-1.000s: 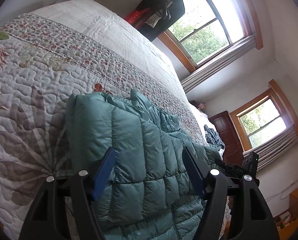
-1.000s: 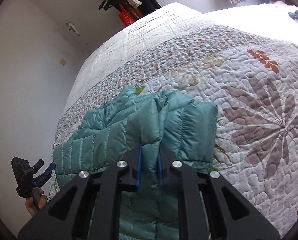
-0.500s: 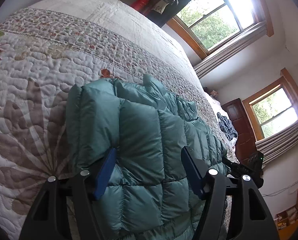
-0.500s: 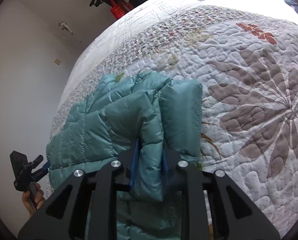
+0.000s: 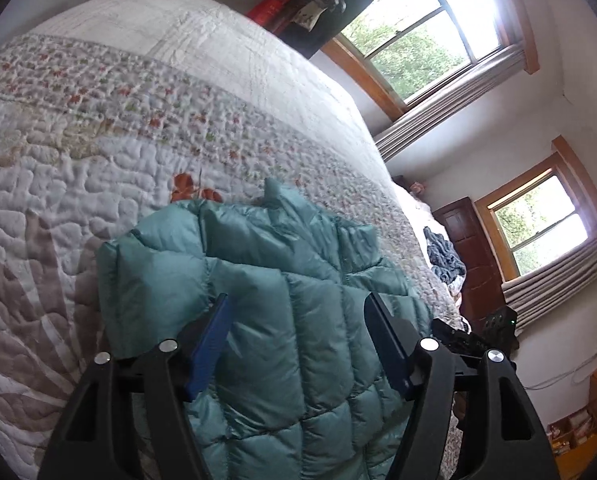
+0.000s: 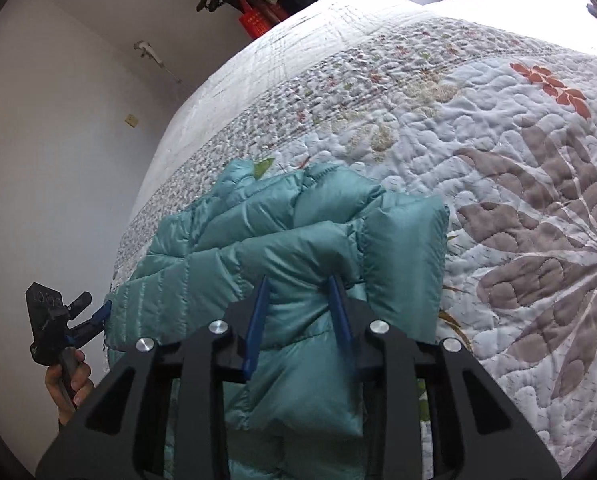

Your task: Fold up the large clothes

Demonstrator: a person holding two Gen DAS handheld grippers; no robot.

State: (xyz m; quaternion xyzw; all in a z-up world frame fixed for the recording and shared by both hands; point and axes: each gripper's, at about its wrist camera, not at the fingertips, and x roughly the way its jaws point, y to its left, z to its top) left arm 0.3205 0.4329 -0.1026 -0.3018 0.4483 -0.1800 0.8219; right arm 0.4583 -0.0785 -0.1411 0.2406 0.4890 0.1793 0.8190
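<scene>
On the floral quilt (image 6: 498,128): teal puffer jacket (image 5: 290,320), folded. Your left gripper (image 5: 298,308) is spread wide over it; right gripper (image 6: 298,284) half-parted around a fold. No legible labels

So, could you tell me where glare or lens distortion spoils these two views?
Left wrist view: the upper window blows out to white and the quilt looks softly blurred. Right wrist view: the quilt's far corner is overexposed; fisheye bulges the bed, yet the teal jacket stays sharp.
</scene>
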